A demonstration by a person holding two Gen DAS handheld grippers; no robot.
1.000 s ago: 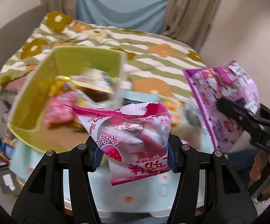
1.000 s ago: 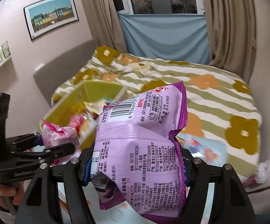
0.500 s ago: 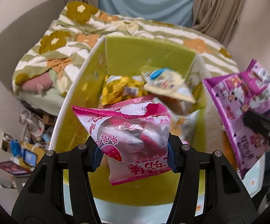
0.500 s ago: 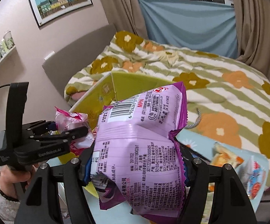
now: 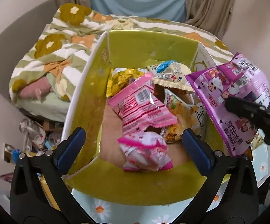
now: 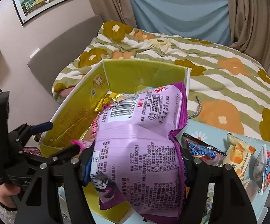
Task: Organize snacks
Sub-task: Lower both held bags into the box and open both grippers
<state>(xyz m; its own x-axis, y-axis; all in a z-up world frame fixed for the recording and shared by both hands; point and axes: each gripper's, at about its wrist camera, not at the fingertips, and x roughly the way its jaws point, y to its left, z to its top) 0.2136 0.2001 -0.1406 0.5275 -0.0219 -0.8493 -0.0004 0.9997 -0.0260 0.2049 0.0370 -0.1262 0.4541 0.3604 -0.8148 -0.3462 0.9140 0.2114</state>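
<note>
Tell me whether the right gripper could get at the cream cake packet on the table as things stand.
Probably not yet: the right gripper is shut on the purple bag, so its fingers are full. The cream cake packet lies uncovered on the table; it should be reachable once the bag is released.

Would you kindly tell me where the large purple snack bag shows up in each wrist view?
Left wrist view: large purple snack bag at the right edge, over the box's right wall, clamped by the right gripper.
Right wrist view: it fills the centre foreground, barcode side facing the camera.
Shared landmark: the yellow-green cardboard box.
</note>
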